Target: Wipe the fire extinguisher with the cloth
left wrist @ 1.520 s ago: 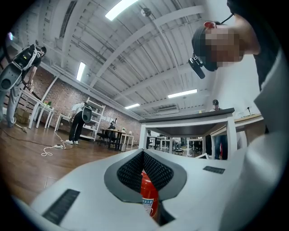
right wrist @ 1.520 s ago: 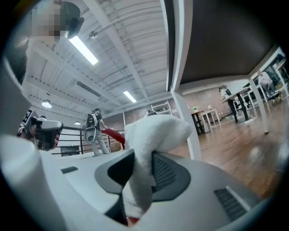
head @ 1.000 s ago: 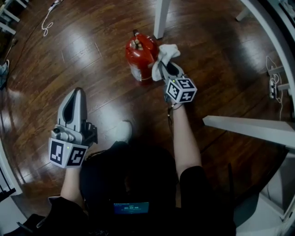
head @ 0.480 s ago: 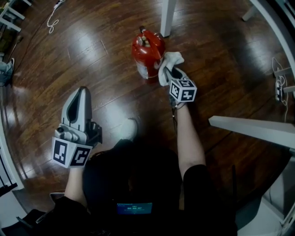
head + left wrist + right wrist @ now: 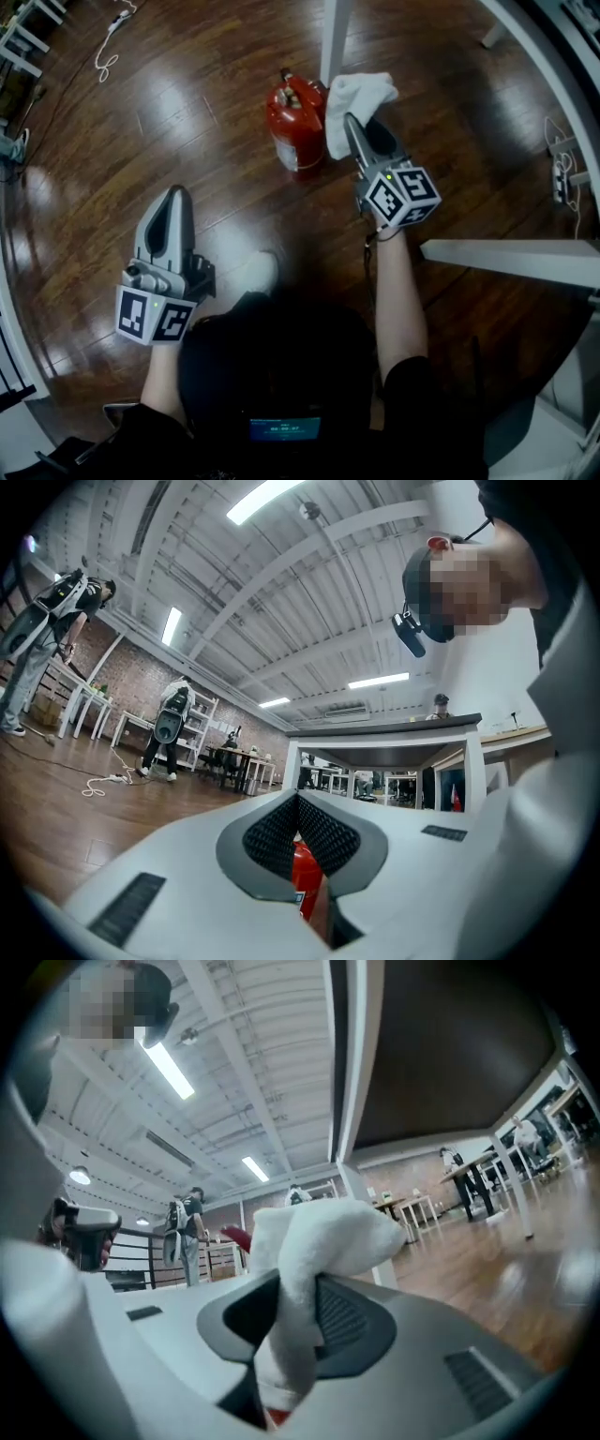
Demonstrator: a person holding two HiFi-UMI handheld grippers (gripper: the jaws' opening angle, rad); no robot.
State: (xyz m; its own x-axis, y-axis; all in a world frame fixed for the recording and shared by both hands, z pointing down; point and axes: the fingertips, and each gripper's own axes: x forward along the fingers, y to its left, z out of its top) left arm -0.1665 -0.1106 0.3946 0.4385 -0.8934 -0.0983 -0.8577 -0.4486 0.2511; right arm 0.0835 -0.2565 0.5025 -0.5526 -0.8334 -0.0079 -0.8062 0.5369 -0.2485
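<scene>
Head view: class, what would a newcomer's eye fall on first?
The red fire extinguisher stands on the dark wooden floor, top centre. Just right of it, the right gripper pinches a white cloth; the left gripper is shut and empty, lower left.

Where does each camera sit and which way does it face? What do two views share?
Head view: on the person's head, facing steeply down; shows both forearms, left tool, right tool.
Left gripper view: on the left tool, facing along its shut jaws toward the extinguisher.
Right gripper view: on the right tool, facing along jaws shut on the cloth.
Shared: head and right gripper views show the cloth.
</scene>
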